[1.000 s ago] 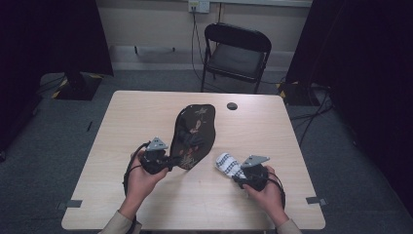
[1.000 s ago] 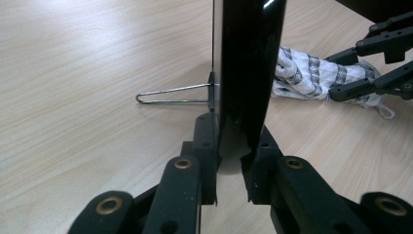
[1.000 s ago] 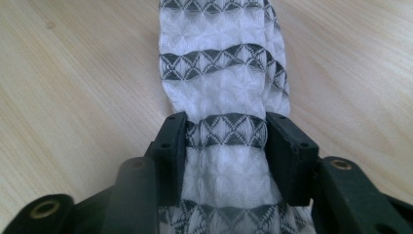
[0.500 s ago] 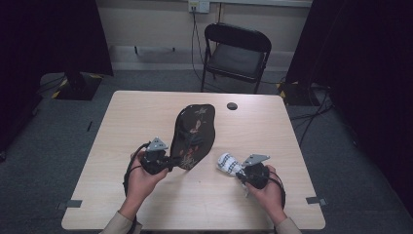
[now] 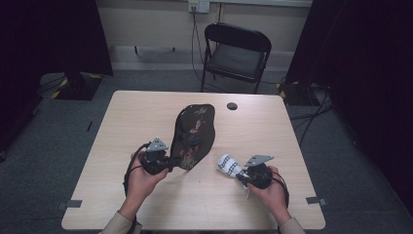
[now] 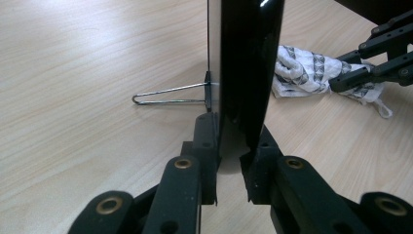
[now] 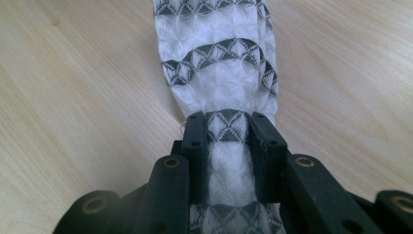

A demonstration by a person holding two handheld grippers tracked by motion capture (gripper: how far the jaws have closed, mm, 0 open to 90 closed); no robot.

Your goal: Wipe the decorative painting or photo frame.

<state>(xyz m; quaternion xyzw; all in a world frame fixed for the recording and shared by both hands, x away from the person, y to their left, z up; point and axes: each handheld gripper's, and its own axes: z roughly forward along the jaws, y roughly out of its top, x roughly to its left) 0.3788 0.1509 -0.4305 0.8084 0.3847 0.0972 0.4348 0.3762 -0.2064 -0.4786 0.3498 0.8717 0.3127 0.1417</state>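
On the pale wooden bench [image 5: 122, 126], near its middle, one black lacquered board [image 5: 194, 135] with a floral pattern is held upright on its lower edge, a thin wire stand [image 6: 168, 94] folded out behind it. Item: left gripper [image 5: 157, 161], jaws closed almost fully on the board's lower edge, one pad on each face, as seen in the left gripper view. Item: white cloth [image 5: 229, 164] with a black triangle pattern, lying bunched on the bench just to the right of the board and apart from it. Item: right gripper [image 5: 254, 174], jaws having just been closing, now pinched on a gathered fold of the cloth, fabric squeezed between the pads. Step in hand, as judged: wiping of the board with the cloth. For good handling, the board is best kept steady and vertical by the left grip, while the cloth is lifted clear and a broad loose portion is brought flat against the glossy face, so that hard jaws are kept off the lacquer.
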